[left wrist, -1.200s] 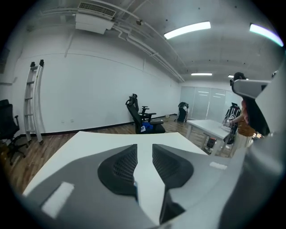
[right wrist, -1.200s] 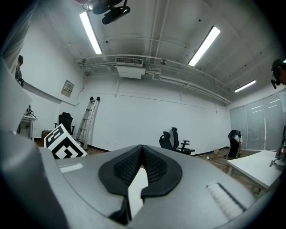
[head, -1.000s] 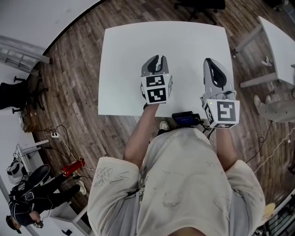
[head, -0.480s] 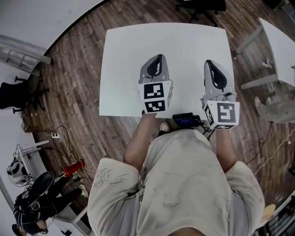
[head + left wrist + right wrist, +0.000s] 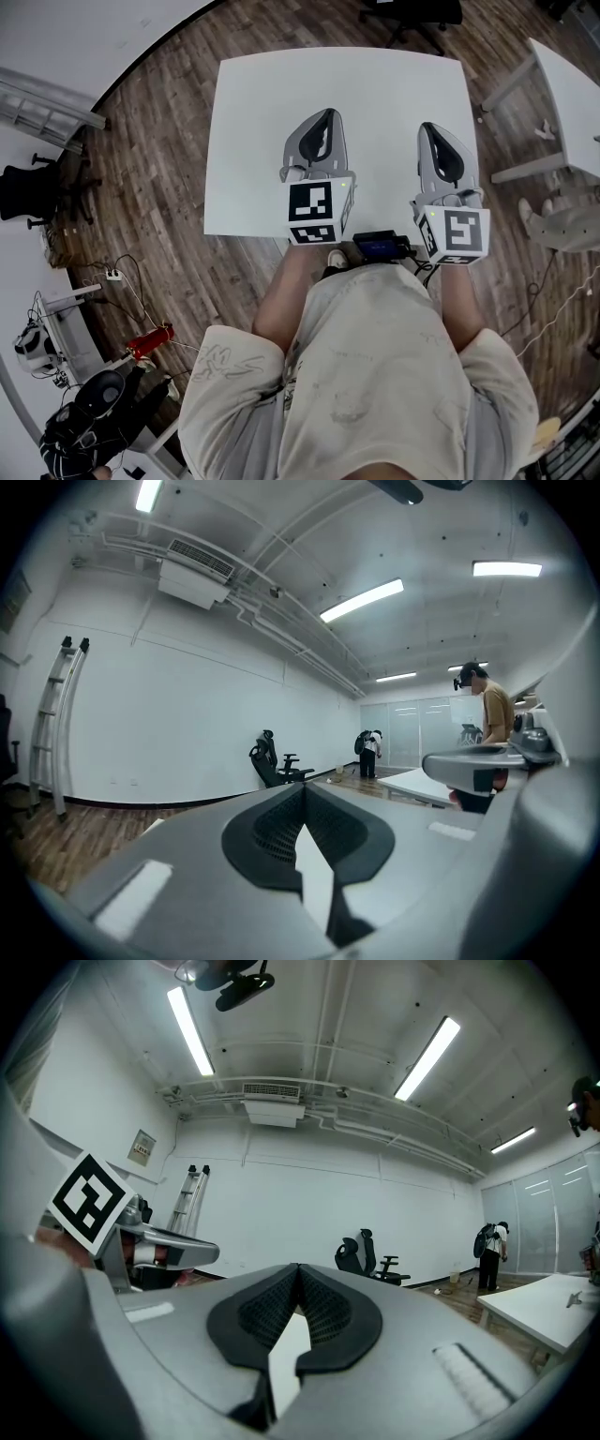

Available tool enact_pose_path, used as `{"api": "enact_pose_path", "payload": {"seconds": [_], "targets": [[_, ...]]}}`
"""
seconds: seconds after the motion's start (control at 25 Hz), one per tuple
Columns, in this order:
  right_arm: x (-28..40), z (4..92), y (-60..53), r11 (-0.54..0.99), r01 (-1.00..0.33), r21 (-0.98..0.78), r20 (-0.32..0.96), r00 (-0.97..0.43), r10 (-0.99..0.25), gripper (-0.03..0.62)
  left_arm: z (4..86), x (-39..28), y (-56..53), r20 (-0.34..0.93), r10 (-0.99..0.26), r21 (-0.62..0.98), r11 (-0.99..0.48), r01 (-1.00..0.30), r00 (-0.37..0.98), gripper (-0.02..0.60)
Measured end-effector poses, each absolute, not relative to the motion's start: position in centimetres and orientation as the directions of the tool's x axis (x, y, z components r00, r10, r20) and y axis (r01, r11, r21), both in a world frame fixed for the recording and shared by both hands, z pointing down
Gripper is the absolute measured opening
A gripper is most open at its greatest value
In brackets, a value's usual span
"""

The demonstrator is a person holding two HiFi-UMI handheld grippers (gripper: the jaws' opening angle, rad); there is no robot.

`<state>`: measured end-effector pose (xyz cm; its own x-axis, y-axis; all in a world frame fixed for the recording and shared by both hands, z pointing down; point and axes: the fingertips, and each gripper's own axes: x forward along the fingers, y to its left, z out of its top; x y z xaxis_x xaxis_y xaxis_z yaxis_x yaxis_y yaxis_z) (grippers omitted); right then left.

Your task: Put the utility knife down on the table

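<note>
The left gripper (image 5: 323, 114) and right gripper (image 5: 433, 127) are shut and empty over the table (image 5: 253, 112). The left was a bit open and lower before.

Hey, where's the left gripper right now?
In the head view, the left gripper hovers left of centre over the near half of the white table, beside the right gripper, its fingers shut on nothing.

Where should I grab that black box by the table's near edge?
Likely from above, jaws across the black box's two long edges: it lies flat, wider than deep, and cables leave its right end. Both the left gripper and right gripper are shut, so open one first.
</note>
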<state>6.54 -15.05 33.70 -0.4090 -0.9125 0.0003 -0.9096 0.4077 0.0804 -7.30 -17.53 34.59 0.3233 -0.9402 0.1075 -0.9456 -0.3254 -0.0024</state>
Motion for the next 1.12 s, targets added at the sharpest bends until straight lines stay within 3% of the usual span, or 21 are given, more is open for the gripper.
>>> {"api": "enact_pose_path", "payload": {"seconds": [0.72,1.12], "targets": [[6.3,31.9,-14.6,0.411,-0.908,0.079,-0.05,-0.416,-0.908,0.005,27.1,-8.6,-13.4,-0.129,-0.94,-0.039,-0.314,-0.949,0.316,0.02],[6.0,30.8,-13.6,0.433,-0.898,0.081,-0.106,-0.44,-0.892,0.005,27.1,-9.2,-12.3,-0.208,-0.924,-0.058,-0.315,-0.947,0.32,0.02]]}}
